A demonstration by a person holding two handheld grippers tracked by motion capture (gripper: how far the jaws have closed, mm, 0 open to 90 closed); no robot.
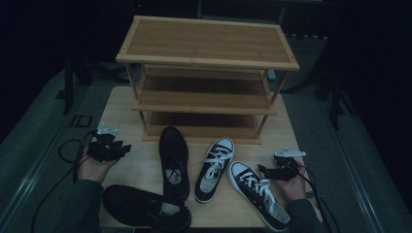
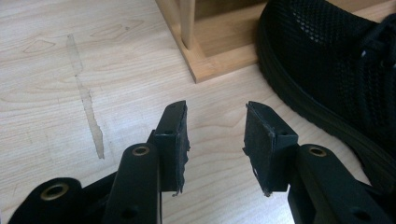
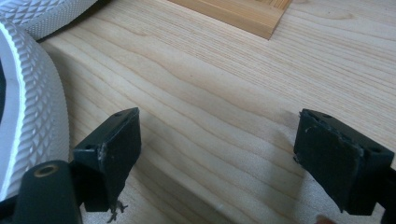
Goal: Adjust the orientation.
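Note:
Two all-black mesh shoes lie on the table: one [image 1: 174,162] points toward the wooden shoe rack [image 1: 206,53], the other [image 1: 143,208] lies across the near edge. Two black-and-white canvas sneakers sit to the right, one [image 1: 215,167] in the middle and one [image 1: 257,194] nearer my right hand. My left gripper [image 1: 127,147] is open over bare wood, left of the black shoe [image 2: 336,70], with nothing between its jaws [image 2: 216,135]. On the right, my right gripper [image 1: 261,169] is open wide beside the sneaker's white toe cap [image 3: 32,107], holding nothing [image 3: 219,140].
The rack has three shelves, all bare, and its foot rail [image 2: 219,60] lies just ahead of the left gripper. Its corner [image 3: 247,16] shows ahead of the right gripper. Cables trail off both table sides. Dark floor surrounds the small table [image 1: 121,104].

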